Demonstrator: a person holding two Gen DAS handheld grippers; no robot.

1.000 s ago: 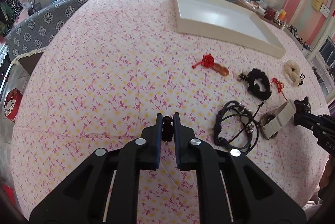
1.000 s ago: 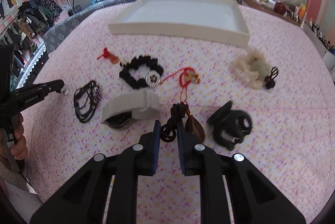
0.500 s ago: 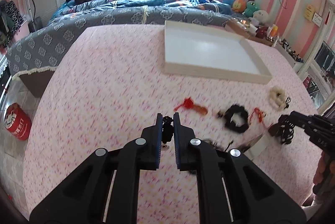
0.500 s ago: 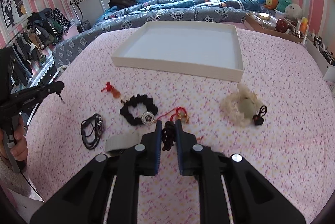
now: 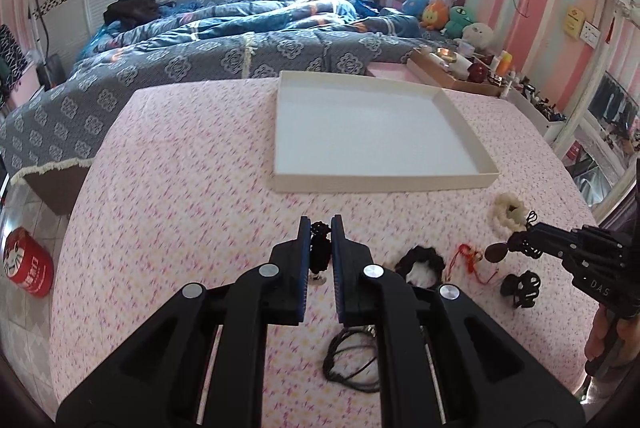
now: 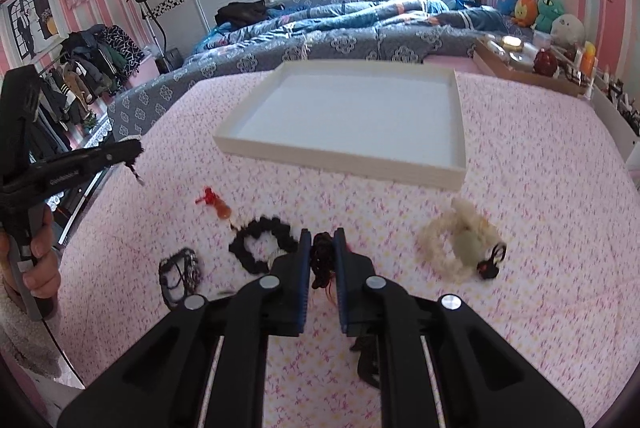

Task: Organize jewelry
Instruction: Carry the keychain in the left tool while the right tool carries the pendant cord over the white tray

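Note:
A shallow white tray (image 5: 384, 184) lies at the far side of the pink flowered cloth, nothing inside it. My left gripper (image 5: 320, 225) hangs above the cloth in front of the tray, shut on a black beaded cord (image 5: 319, 252) with a small charm dangling below. In the right wrist view the tray (image 6: 340, 158) lies ahead. My right gripper (image 6: 322, 237) is shut on a black knotted cord (image 6: 323, 258). The left wrist view shows that cord's brown pendant (image 5: 496, 253) hanging from the right gripper (image 5: 524, 240). The left gripper (image 6: 134, 150) shows at the left edge.
On the cloth lie a black bead bracelet (image 6: 260, 240), a red knot with an amber drop (image 6: 216, 204), a black cord bracelet (image 6: 180, 272), a fluffy white ring (image 6: 460, 240) and a black clip (image 5: 520, 288). A bed (image 5: 240, 40) stands behind the table; a cluttered shelf is right.
Both grippers have risen off the cloth with their cords held and moved toward the tray. The brown pendant left the cloth and now hangs in the air.

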